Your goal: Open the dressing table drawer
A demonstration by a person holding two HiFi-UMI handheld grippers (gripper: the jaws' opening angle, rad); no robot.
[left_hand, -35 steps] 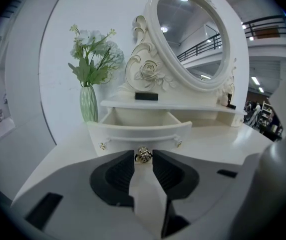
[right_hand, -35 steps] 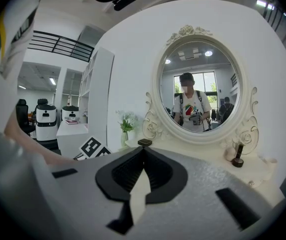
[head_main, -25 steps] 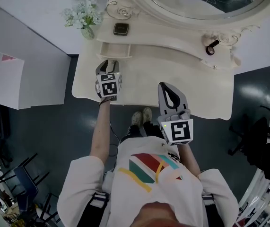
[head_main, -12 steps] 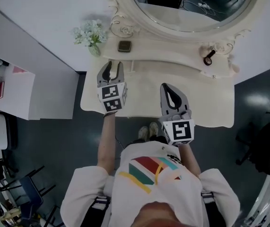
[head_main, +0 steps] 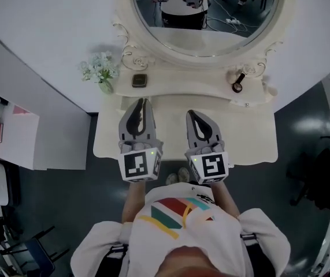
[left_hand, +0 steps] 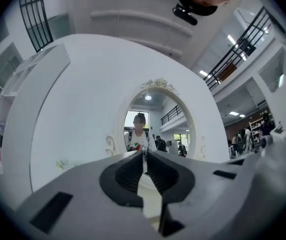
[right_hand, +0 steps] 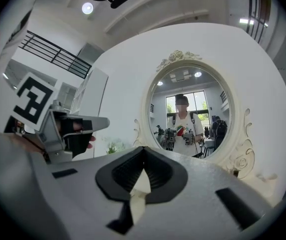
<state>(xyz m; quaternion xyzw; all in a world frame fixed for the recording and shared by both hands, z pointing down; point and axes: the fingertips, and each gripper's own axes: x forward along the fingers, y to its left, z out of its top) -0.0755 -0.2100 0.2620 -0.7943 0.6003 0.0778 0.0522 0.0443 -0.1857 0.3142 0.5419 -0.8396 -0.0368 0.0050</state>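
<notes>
two grippers hang side by side over the cream dressing table (head_main: 251, 137), both pointing toward the oval mirror (head_main: 205, 22) on the white wall. the left gripper (head_main: 143, 101) is closing its jaws, with only a thin slit left between them and nothing in that slit. the right gripper (head_main: 193, 113) has its jaws together at the tips and holds nothing. the table stands against the wall below both grippers, but its drawer cannot be made out from above. on the raised shelf under the mirror are a small dark square case (head_main: 139, 80), a little vase of pale flowers (head_main: 100, 71) at the left end, and a dark round thing (head_main: 237, 85) toward the right.
</notes>
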